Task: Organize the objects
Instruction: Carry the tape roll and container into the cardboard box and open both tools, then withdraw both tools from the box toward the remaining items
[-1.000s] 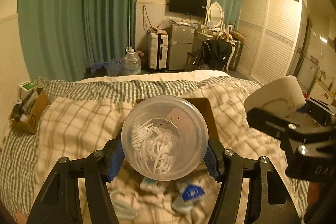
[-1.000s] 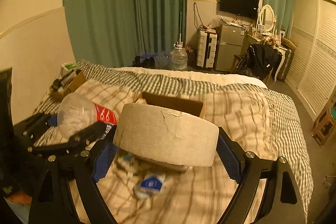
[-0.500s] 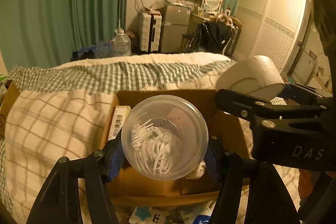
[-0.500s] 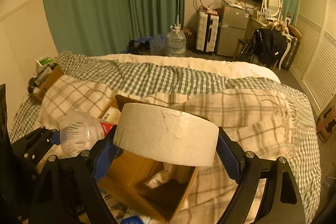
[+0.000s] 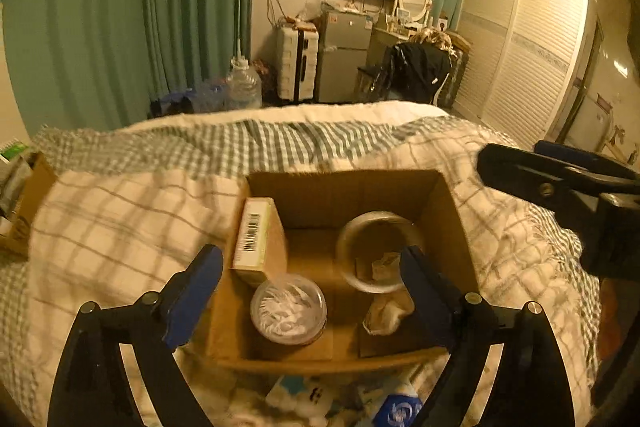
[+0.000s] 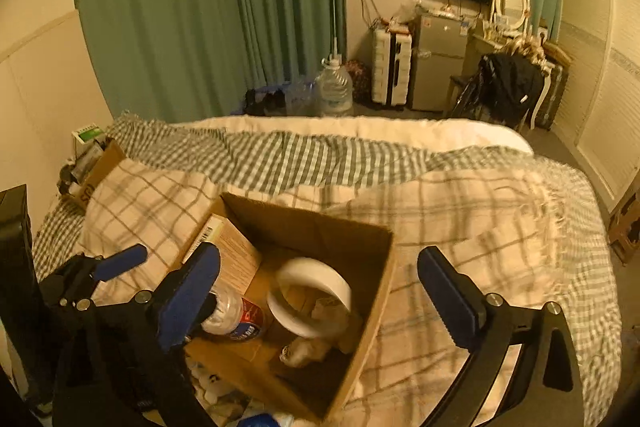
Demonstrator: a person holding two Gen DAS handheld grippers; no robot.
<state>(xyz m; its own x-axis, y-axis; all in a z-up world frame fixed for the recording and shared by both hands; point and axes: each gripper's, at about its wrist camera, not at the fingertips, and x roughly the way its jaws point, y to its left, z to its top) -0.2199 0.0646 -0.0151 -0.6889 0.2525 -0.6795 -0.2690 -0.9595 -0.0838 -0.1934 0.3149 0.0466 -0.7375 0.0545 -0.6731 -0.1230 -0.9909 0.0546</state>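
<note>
I see the clear plastic jar (image 5: 288, 309) lying in the cardboard box (image 5: 456, 227) on the bed (image 5: 120, 219), with the tape roll (image 5: 376, 251) beside it and a small carton (image 5: 256, 239) against the box's left wall. My left hand-held gripper (image 5: 310, 293) hangs over the box, jaws spread and empty. My right hand-held gripper (image 6: 320, 301) is likewise wide open, holding nothing.

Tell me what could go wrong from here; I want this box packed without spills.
The tape roll looks blurred and tilted on edge, so it may topple onto the crumpled paper. The cardboard box sits on soft bedding and could tip. Both the left gripper and right gripper are open just above it and might clip its walls.
</note>
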